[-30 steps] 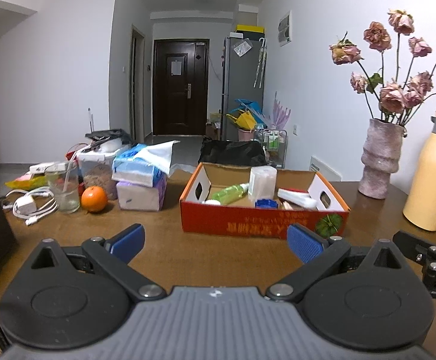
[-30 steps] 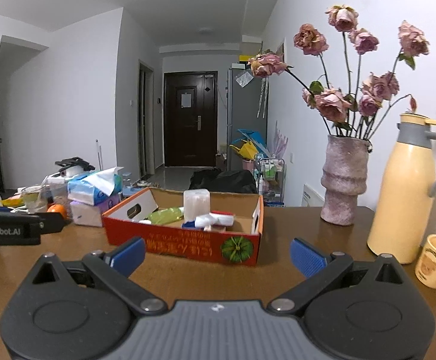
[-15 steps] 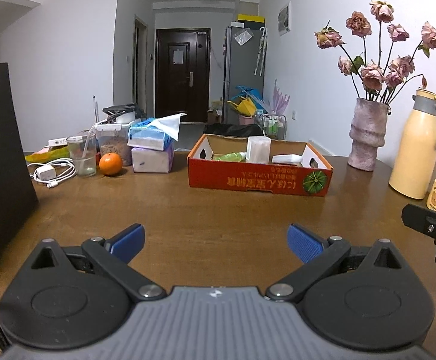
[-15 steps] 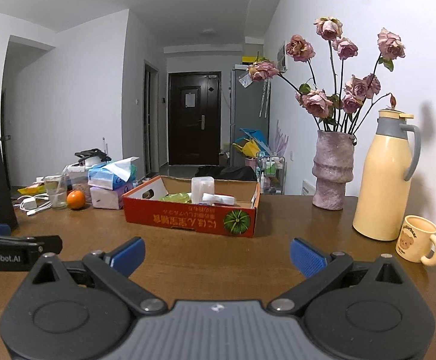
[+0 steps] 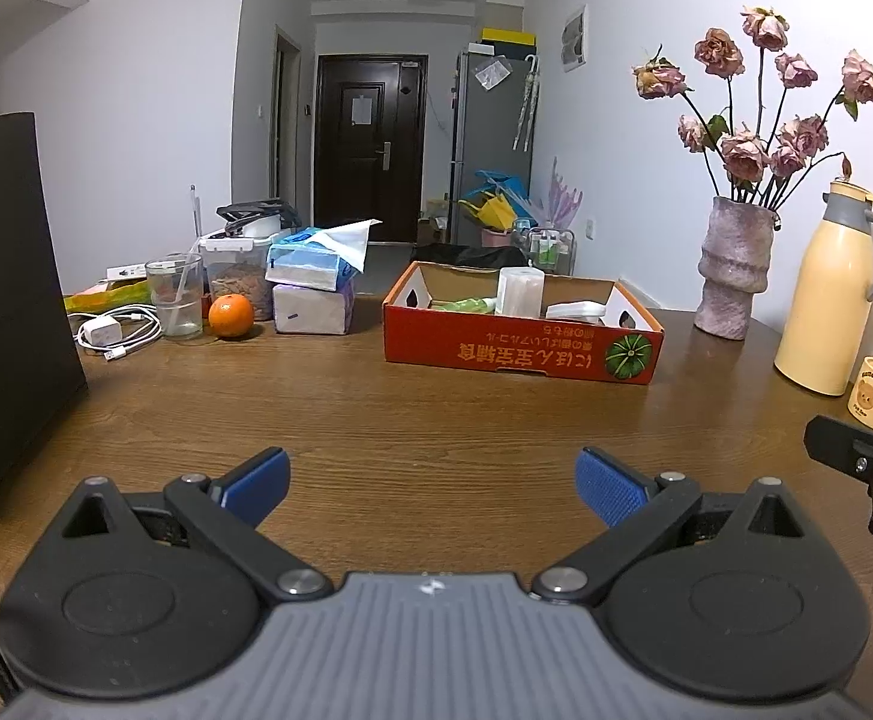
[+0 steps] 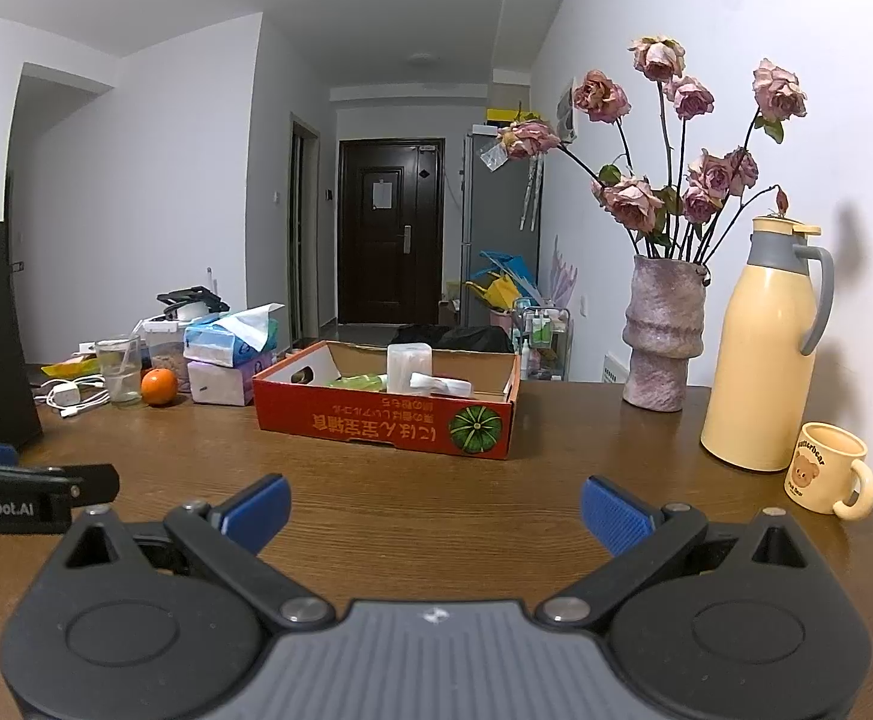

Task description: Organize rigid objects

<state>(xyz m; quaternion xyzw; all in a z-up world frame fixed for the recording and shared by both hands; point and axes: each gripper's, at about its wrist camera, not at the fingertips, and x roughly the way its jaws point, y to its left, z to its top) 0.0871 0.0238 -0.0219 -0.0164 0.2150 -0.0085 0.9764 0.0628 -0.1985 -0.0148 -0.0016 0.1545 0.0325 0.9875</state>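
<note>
Wooden tabletop [image 5: 436, 408] wider now; both tools pulled back from orange box [image 5: 520, 354] at 12 o'clock. Left tool [image 5: 430, 483], right tool [image 6: 436, 510] wide, empty.

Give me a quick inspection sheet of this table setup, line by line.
Surface: brown wooden table, bare in the middle.
Job's things: red cardboard box holding a white canister, a green item and a white tube.
Clutter: orange, tissue packs, glass, black bag, vase, yellow thermos, bear mug.
Grippers: left hand-held gripper and right hand-held gripper both open, empty.
Cables: white charger and cable.
Surroundings: dark door, fridge.
</note>
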